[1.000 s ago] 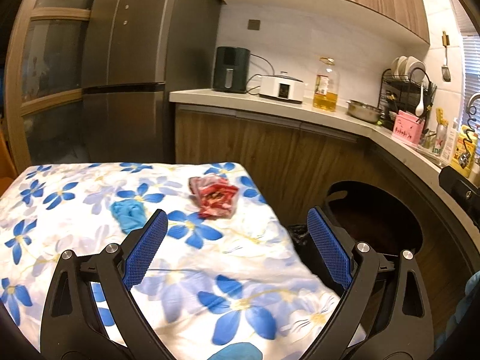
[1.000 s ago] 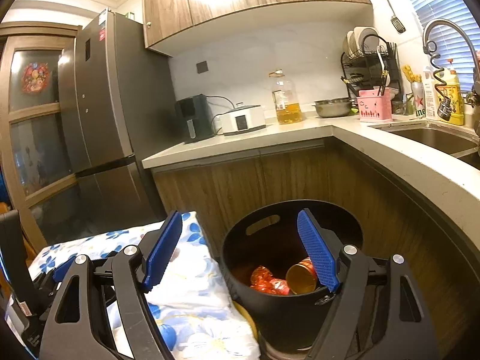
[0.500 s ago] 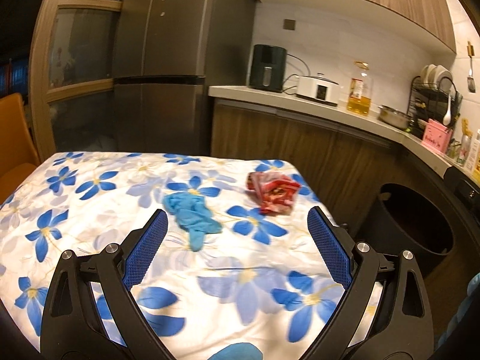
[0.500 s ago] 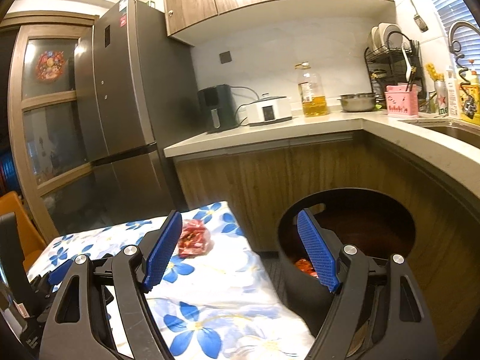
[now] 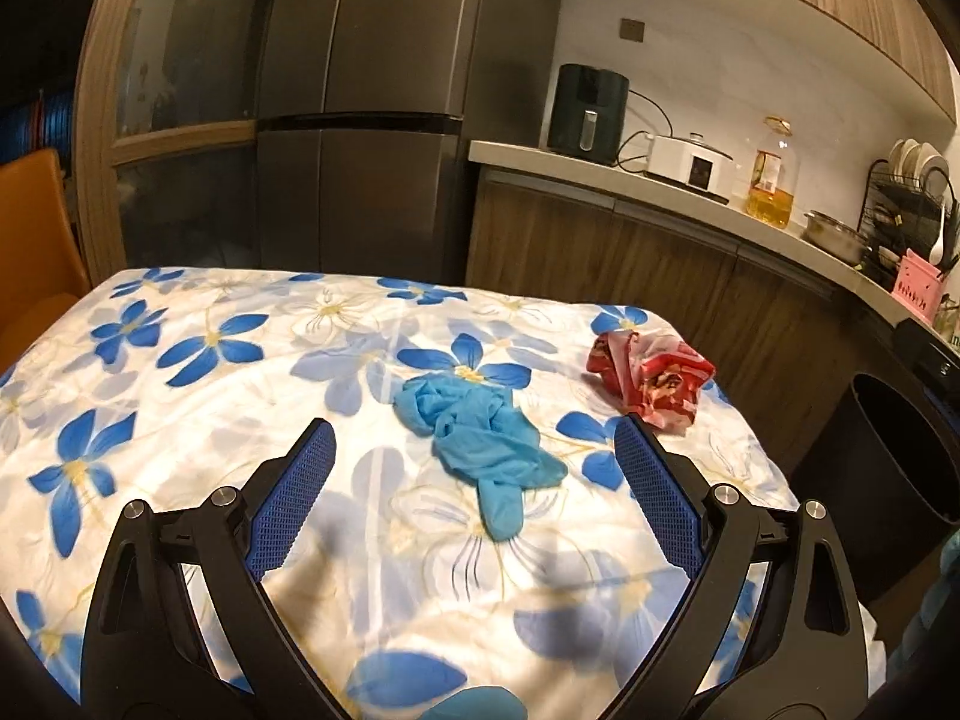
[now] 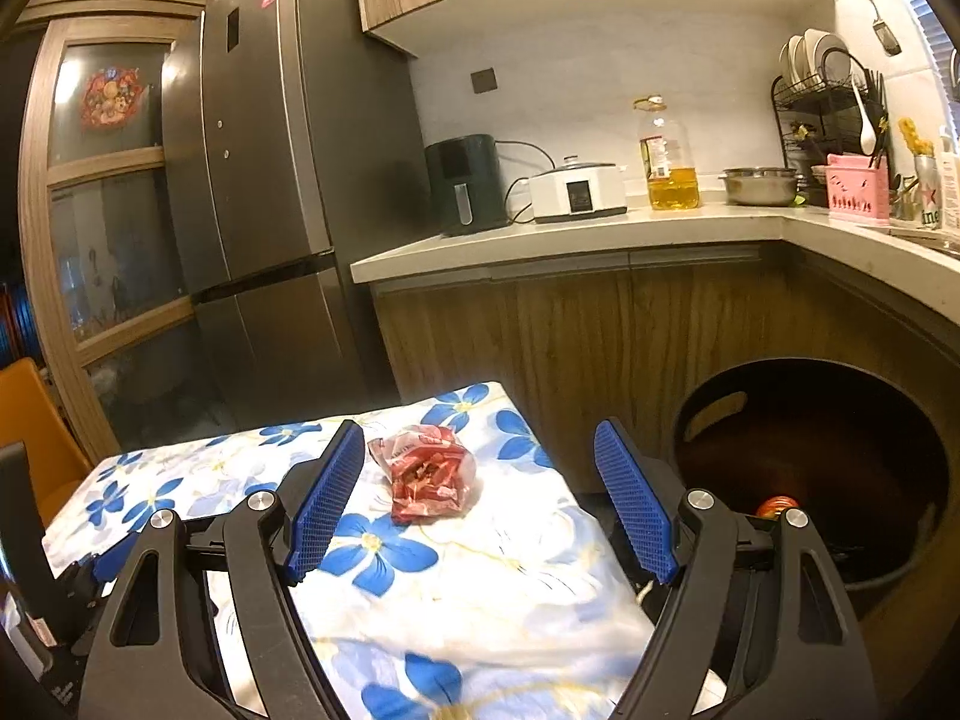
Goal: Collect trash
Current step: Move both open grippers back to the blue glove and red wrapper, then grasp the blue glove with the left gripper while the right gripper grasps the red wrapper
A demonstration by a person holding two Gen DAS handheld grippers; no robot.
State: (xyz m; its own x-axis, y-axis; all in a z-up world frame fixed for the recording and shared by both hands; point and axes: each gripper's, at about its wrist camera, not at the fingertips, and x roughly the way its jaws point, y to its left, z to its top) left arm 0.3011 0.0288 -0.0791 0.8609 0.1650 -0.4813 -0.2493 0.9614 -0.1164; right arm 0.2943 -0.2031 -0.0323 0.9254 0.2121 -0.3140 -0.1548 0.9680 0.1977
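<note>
The left gripper (image 5: 474,498) stands wide and empty above the flowered tablecloth (image 5: 198,420); the crumpled blue glove (image 5: 480,444) lies just ahead between its fingers, and the red wrapper (image 5: 651,378) lies farther ahead to the right. The right gripper (image 6: 480,504) is likewise wide and empty, with the red wrapper (image 6: 429,474) ahead, nearer its left finger. The black bin (image 6: 810,462) sits to its right, the rim partly cut off by the right finger, and its dark interior shows only one small red-orange item that is hard to make out.
</note>
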